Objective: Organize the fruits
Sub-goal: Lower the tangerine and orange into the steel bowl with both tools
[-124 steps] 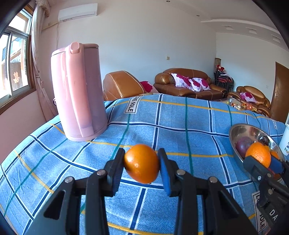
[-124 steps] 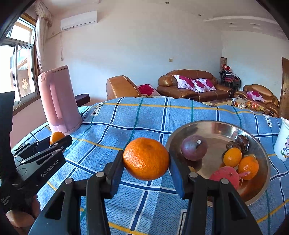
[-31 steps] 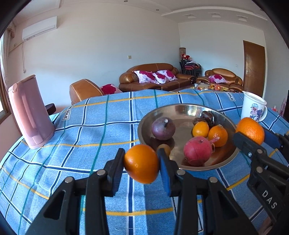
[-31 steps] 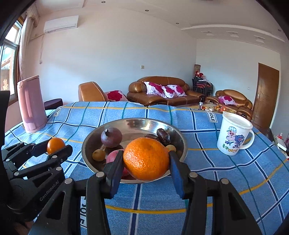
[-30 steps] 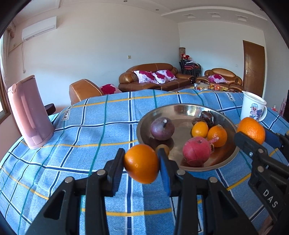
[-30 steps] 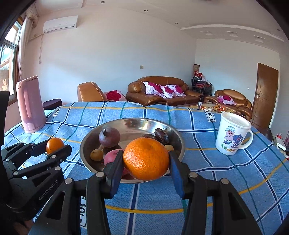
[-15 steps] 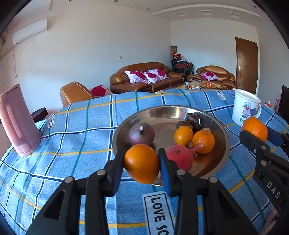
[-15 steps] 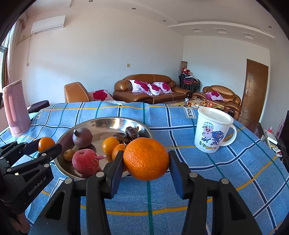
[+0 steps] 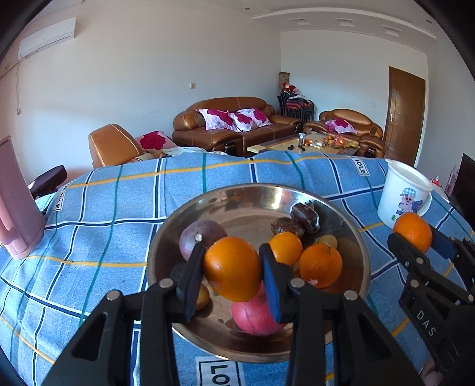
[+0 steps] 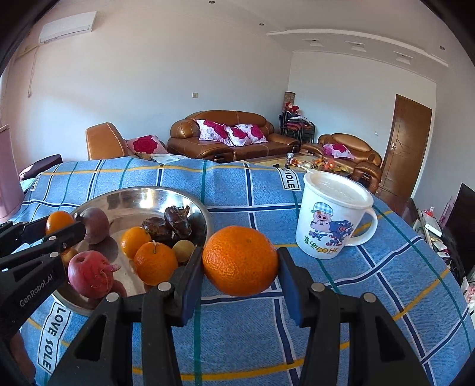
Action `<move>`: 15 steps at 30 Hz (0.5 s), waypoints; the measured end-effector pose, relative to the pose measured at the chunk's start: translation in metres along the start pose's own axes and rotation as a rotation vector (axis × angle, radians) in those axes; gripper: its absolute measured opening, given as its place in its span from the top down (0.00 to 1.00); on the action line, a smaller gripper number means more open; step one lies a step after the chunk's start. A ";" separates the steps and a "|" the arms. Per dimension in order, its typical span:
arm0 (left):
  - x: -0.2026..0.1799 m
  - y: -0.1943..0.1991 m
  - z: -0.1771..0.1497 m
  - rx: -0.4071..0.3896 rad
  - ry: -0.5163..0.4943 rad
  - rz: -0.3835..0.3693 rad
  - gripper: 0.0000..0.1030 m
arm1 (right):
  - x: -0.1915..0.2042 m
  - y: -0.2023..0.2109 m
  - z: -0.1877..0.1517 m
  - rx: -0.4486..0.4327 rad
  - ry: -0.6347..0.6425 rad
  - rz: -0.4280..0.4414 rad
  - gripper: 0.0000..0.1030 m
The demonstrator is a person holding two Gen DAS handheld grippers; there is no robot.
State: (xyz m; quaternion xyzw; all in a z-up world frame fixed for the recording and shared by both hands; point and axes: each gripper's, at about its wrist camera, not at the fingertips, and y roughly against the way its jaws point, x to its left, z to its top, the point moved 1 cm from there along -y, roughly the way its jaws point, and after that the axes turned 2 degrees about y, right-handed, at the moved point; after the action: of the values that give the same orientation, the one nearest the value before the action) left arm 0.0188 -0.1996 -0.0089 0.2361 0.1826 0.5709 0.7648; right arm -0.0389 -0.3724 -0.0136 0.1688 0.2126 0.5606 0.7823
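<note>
- Oranges: I have one clamped in each hand-held gripper. Left hand-held gripper (image 9: 233,268) holds the small orange (image 9: 232,268) above the steel bowl (image 9: 166,237); right hand-held gripper (image 10: 240,261) holds the bigger orange (image 10: 240,260) beside the bowl's rim, over the table.
- Risk: a drop onto the pomegranate (image 9: 252,317) or tangerines (image 9: 320,265) could bounce out; the right one may roll toward the mug (image 10: 332,219).
- Table wears a blue checked cloth (image 10: 237,184); living room, brown sofas (image 10: 231,139) behind.

place: home living room | evidence: leather sofa (image 10: 225,133), floral cushions (image 10: 230,132), air conditioner (image 10: 66,25)
</note>
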 end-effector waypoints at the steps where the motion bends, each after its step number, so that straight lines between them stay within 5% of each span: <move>1: 0.000 -0.002 0.001 -0.001 0.004 0.003 0.63 | 0.000 -0.003 0.002 0.001 -0.001 0.000 0.51; 15: 0.023 -0.018 0.010 -0.010 0.053 0.022 0.63 | 0.031 -0.026 0.032 -0.038 -0.022 0.035 0.51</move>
State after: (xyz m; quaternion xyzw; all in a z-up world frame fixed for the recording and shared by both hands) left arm 0.0452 -0.1835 -0.0111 0.2189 0.1973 0.5861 0.7547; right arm 0.0073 -0.3517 -0.0035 0.1636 0.1903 0.5762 0.7779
